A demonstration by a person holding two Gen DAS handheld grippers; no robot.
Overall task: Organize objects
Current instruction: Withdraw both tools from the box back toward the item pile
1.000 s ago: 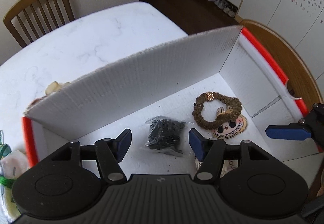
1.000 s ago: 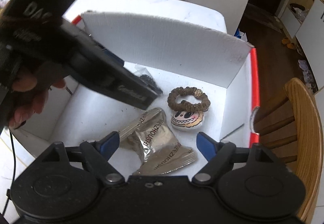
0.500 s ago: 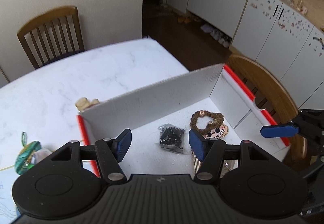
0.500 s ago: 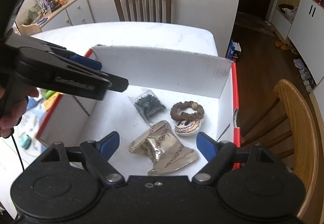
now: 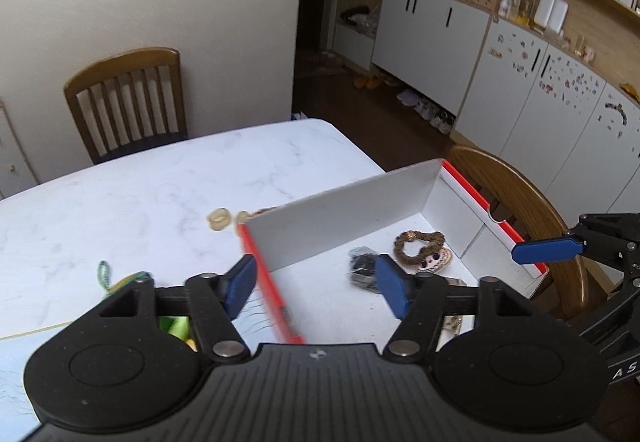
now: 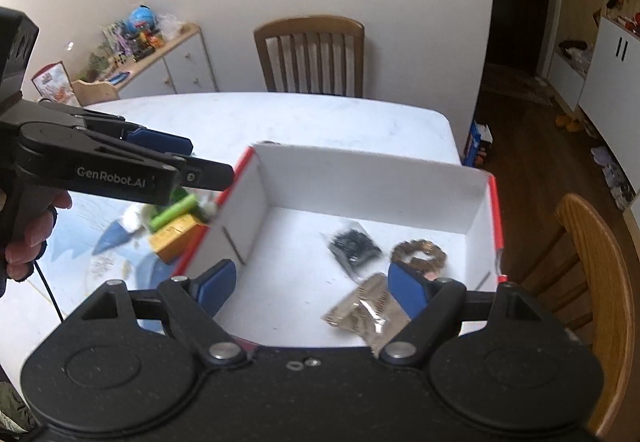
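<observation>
A white cardboard box (image 6: 372, 182) with red edges stands on the white table. On its floor lie a black bag (image 6: 354, 244), a brown scrunchie (image 6: 418, 254) on a cartoon face pad, and a silver foil packet (image 6: 368, 312). The bag (image 5: 362, 270) and scrunchie (image 5: 420, 244) also show in the left wrist view. My left gripper (image 5: 316, 288) hovers above the box's left red edge (image 5: 264, 278); its jaws are opening with nothing between them. From the right wrist view, the left gripper (image 6: 200, 158) is seen held in a hand. My right gripper (image 6: 312, 284) hangs open and empty above the box's near side.
Left of the box lie a green tube (image 6: 174, 212), a yellow box (image 6: 176, 238) and a blue printed sheet (image 6: 104, 242). Beige rings (image 5: 218, 220) lie behind the box's far corner. One wooden chair (image 6: 310, 54) stands at the far side, another (image 6: 596, 282) to the right.
Both grippers have risen and drawn back from the box, which now looks smaller. The left gripper has shifted over the box's left edge, and its jaws stand a little wider.
</observation>
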